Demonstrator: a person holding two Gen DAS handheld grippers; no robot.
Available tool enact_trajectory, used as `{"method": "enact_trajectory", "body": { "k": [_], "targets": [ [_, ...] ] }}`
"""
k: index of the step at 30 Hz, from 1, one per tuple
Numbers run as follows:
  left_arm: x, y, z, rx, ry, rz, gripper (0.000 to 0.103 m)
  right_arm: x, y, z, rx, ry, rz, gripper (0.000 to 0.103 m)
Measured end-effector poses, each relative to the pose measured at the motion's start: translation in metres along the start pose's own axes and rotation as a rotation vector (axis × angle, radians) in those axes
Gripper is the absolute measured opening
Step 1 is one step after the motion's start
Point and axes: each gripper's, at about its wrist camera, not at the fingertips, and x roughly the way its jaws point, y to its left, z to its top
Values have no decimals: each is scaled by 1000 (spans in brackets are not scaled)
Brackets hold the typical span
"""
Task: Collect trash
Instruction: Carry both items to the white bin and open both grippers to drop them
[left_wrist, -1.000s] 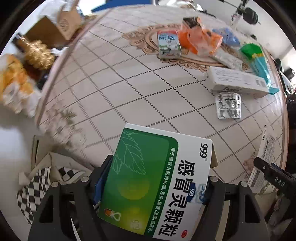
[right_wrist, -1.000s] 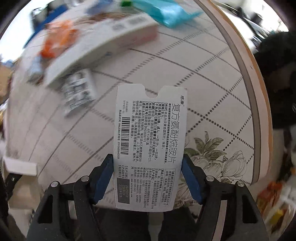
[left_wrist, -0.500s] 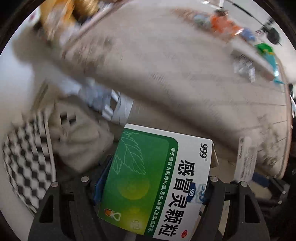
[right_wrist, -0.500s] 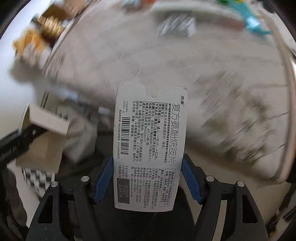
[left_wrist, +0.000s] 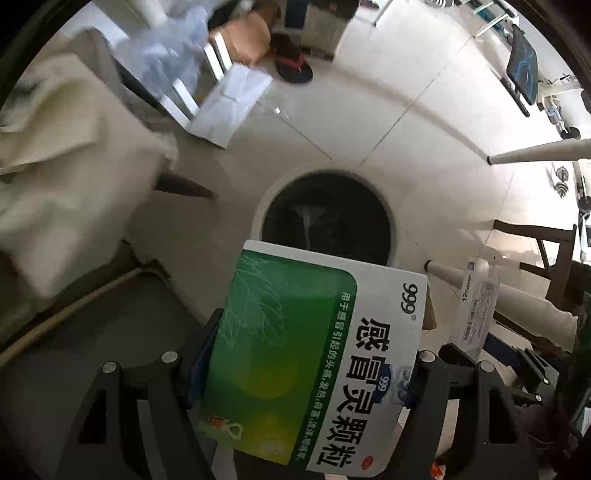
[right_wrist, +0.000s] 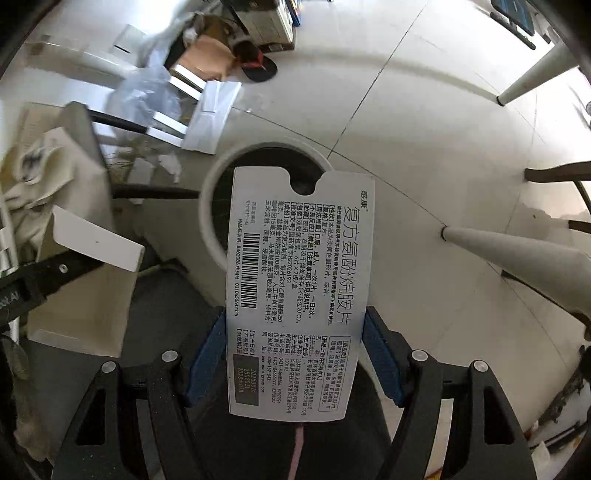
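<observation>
tongs (right_wrist: 295, 369) | black arms | blue pads (right_wrist: 207, 354) | silver screws

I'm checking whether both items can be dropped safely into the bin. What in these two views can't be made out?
- Left wrist view: the near part of the trash bin is covered by the green medicine box in the left gripper.
- Right wrist view: the flattened white medicine carton in the right gripper hides most of the bin's opening.
- Both views: the bin's inside is too dark to show any contents.
- Whether either item is directly above the opening cannot be told.
</observation>
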Motion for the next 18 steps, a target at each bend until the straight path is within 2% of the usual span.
{"method": "enact_trajectory", "body": {
  "k": [4, 7, 8, 12, 15, 17, 18],
  "targets": [
    [63, 15, 25, -15, 60, -71, 73, 64, 2, 27, 13, 9, -4, 74],
    [89, 19, 33, -20, 100, -129, 73, 96, -8, 40, 32, 24, 8, 74],
    [96, 19, 34, -13, 111, -139, 76, 101, -11, 41, 36, 26, 10, 74],
    [104, 26, 38, -1, 132, -144, 97, 128, -10, 52, 54, 36, 35, 74],
    [94, 36, 33, -6, 116, -111, 97, 135, -7, 54, 54, 48, 66, 76],
    [85, 44, 28, -18, 100, -82, 97, 140, -2, 57, 53, 37, 64, 103],
    [81, 48, 24, -20, 85, -58, 97, 136, -1, 56, 54, 22, 61, 103]
  ]
}}
